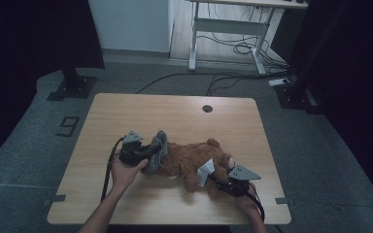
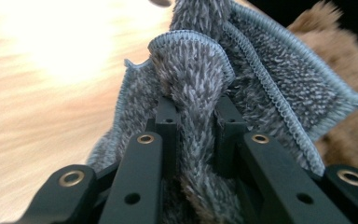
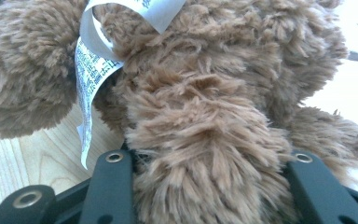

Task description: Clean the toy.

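On the left of the high view, the left hand-held gripper sits at the near-left part of the wooden tabletop, and its jaws are clamped on a bunched fold of a grey terry cloth. The left gripper view shows the nap of the cloth squeezed tight between the two black jaws, with its stitched blue-grey hem fanning out above them. The cloth rests against the left end of a brown teddy bear, which lies on its side across the middle of the tabletop toward the near edge. A white sewn-in care label sticks out from the bear. On the right, the right hand-held gripper has a plush limb of the bear filling the gap between its half-parted jaws, so it appears to be pinning the toy in place. The label curls beside that limb. The step in hand looks like wiping or covering the bear with the cloth: one hand steadies the toy while the other brings the cloth to it. The next move would call for keeping the right grip firm so the light toy does not slide. The cloth would then be drawn over the fur without letting the fold slip from the jaws. No container stands on the tabletop, so nothing here is held inside anything else.
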Demonstrator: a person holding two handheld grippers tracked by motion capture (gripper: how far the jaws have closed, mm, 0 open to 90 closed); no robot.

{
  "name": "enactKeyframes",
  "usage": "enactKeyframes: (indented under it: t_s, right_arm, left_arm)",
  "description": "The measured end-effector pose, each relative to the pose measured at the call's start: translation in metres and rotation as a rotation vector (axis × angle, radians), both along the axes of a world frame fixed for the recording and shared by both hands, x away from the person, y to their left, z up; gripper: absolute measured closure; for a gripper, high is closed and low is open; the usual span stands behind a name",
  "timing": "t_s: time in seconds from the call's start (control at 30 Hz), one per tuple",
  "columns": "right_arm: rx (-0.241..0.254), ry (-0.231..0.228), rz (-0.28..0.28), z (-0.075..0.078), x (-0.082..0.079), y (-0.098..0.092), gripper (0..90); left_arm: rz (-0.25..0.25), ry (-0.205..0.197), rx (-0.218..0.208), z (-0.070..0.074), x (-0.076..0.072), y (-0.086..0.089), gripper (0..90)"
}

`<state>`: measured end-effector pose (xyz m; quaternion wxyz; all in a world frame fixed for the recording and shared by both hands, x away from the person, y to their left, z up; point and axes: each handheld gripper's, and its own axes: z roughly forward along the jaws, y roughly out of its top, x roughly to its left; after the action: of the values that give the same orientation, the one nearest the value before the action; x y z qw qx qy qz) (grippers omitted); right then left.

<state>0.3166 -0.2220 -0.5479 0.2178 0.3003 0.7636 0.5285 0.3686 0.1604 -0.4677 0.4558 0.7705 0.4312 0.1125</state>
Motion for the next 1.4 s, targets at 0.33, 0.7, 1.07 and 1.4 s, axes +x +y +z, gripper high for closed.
enactKeyframes:
  t_s: [0.33, 0.7, 1.07, 1.4]
  right_arm:
    - [0.003, 0.004, -0.006, 0.0, 0.002, -0.001, 54.7]
    - [-0.035, -0.03, -0.017, 0.001, 0.011, 0.002, 55.1]
    - [-0.038, -0.016, -0.009, 0.003, 0.016, 0.001, 52.5]
    - [0.125, 0.118, -0.006, 0.018, 0.009, -0.016, 24.0]
  left_arm:
    - [0.03, 0.149, -0.021, -0.033, 0.008, 0.027, 76.1]
    - [-0.079, -0.012, -0.026, 0.04, 0.016, -0.029, 75.4]
    - [-0.113, 0.043, 0.004, 0.015, 0.028, -0.064, 75.8]
    - [-0.126, 0.031, -0.09, 0.0, 0.004, -0.048, 76.4]
